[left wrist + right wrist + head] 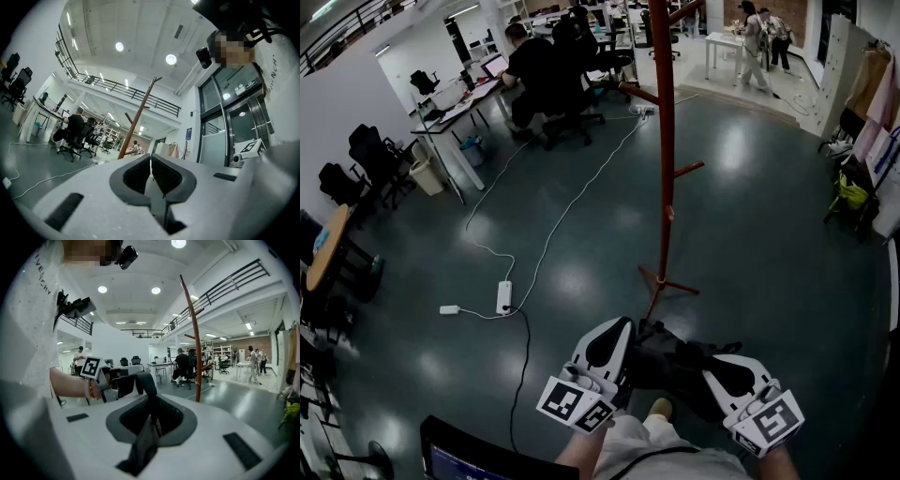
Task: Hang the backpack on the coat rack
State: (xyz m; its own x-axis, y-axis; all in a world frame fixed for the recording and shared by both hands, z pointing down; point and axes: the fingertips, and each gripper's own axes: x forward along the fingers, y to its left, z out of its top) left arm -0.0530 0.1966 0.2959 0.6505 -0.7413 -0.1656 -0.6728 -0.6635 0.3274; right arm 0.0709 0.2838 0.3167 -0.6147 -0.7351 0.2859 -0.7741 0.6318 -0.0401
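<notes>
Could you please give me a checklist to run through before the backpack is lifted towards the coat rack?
1. Hold of the right gripper: its jaws are shut on the black webbing strap. Ok.
2. Hold of the left gripper: its jaws are together, with nothing visible between them. Cannot tell.
3. Support: the black fabric backpack sits between both grippers in the head view. Ok.
4. Free peg: on the reddish-brown wooden coat rack, the peg pointing right is bare. Ok.
5. Floor: the white power strip lies left of the rack's base. Ok.
</notes>
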